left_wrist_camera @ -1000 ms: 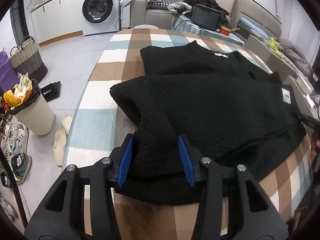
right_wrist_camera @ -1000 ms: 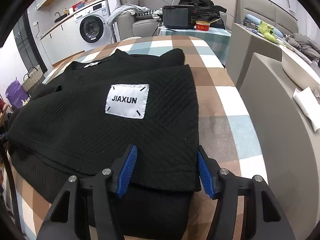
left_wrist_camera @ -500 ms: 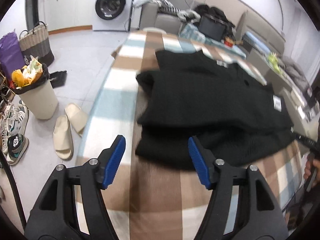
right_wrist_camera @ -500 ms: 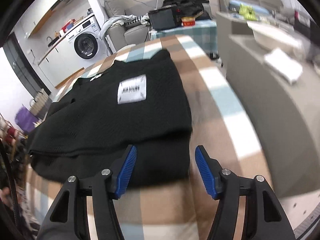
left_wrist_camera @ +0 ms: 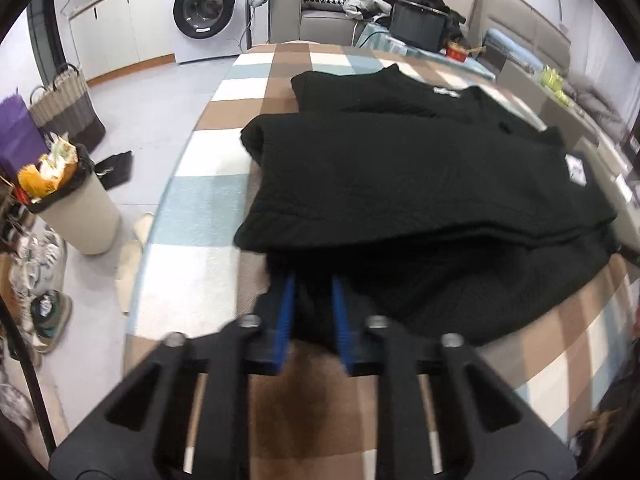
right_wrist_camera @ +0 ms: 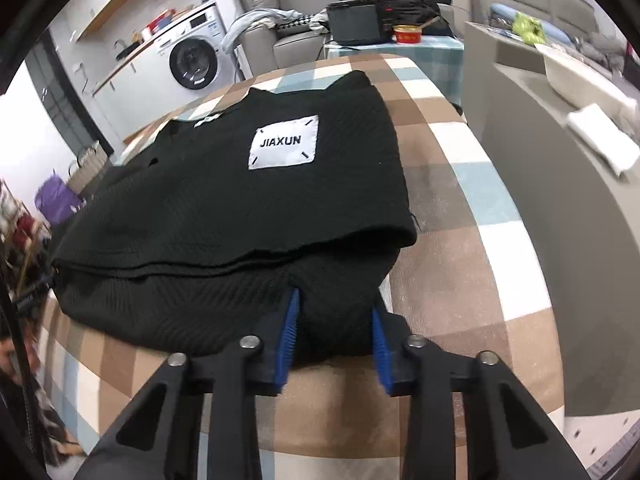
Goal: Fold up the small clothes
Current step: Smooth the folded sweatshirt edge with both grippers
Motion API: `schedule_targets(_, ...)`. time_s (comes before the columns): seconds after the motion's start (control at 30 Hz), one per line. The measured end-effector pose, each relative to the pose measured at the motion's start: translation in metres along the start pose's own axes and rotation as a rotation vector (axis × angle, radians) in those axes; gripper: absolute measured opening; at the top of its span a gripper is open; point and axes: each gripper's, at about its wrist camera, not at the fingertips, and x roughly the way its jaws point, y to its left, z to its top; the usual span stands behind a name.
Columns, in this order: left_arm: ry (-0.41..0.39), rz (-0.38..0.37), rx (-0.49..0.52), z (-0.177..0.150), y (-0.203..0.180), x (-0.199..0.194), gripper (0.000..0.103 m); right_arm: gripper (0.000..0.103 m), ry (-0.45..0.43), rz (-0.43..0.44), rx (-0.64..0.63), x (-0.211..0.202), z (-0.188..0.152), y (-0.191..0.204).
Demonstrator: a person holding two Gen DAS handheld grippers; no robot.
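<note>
Left wrist view: one black knitted garment (left_wrist_camera: 420,184) lies on the checked table cover (left_wrist_camera: 224,184), already doubled so an upper layer sits back from the near edge of the lower one. The left gripper (left_wrist_camera: 313,312) is at the garment's near left corner, its two blue pads (left_wrist_camera: 286,316) drawn close together with a bunch of the lower layer's hem between them; it looks clamped on the cloth. Left of the garment, on the floor beyond the table edge, stand one bin (left_wrist_camera: 76,208) and one wicker basket (left_wrist_camera: 64,112); beyond the garment's far end is one washing machine (left_wrist_camera: 206,8).

Right wrist view: the same garment (right_wrist_camera: 248,200), with one white JIAXUN patch (right_wrist_camera: 285,143) on its upper layer. The right gripper (right_wrist_camera: 334,336) is at the near right corner, below the patch. Its blue pads (right_wrist_camera: 289,336) stand wider apart than the left pair, with a thick fold of the lower layer filling the gap; whether they grip it firmly I cannot tell, though cloth fills them from pad to pad.

Judged from this, the step in hand is seizing both near corners for the next fold. The next move likely calls for lifting both corners together, level, and carrying them over toward the patch side so the edges meet without dragging the upper layer askew
</note>
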Motion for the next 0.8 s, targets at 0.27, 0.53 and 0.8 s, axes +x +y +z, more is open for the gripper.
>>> schedule_targets(0.27, 0.040, 0.004, -0.026, -0.027, 0.020, -0.024, 0.010, 0.024, 0.044, -0.010, -0.006, -0.017, -0.019, 0.001)
schedule_targets(0.53, -0.031, -0.156, -0.244, -0.016, 0.049, -0.044, 0.036, 0.043, -0.042, 0.001, 0.086, -0.045, -0.012, -0.010)
schedule_targets(0.8, -0.061, -0.214, -0.259, 0.023, 0.033, -0.029, 0.055, 0.054, -0.087, 0.191, 0.228, -0.055, -0.004, -0.016)
